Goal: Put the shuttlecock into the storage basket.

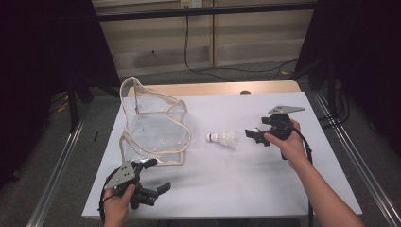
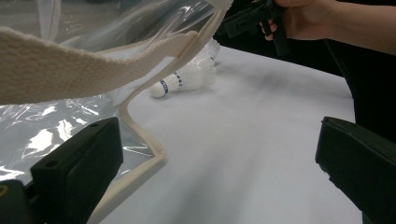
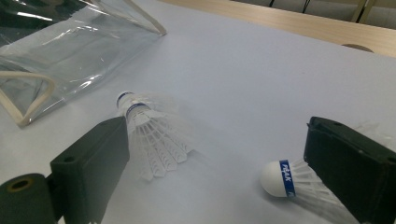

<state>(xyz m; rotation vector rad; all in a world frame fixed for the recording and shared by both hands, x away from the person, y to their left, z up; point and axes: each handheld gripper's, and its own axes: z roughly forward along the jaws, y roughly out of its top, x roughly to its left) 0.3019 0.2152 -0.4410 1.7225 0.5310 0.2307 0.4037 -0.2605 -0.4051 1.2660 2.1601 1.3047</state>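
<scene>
A white shuttlecock (image 1: 222, 138) (image 3: 149, 130) with a blue band lies on its side mid-table. Just right of it, my right gripper (image 1: 257, 135) (image 3: 219, 172) stands open, its jaws wide apart. A second shuttlecock (image 3: 287, 179) lies against the inner side of the jaw on the right in the right gripper view, cork toward the gap; nothing presses on it. A clear plastic bag (image 1: 151, 120) (image 2: 56, 70) with cream trim stands open at the left. My left gripper (image 1: 151, 182) (image 2: 210, 172) is open near the table's front left corner, just in front of the bag's trim.
A white sheet (image 1: 227, 184) covers the table, with a wooden edge (image 1: 213, 88) showing at the back. Metal rails (image 1: 350, 156) run along both sides of the table. In the left gripper view, the other hand and its gripper (image 2: 254, 18) show beyond the shuttlecock (image 2: 180, 81).
</scene>
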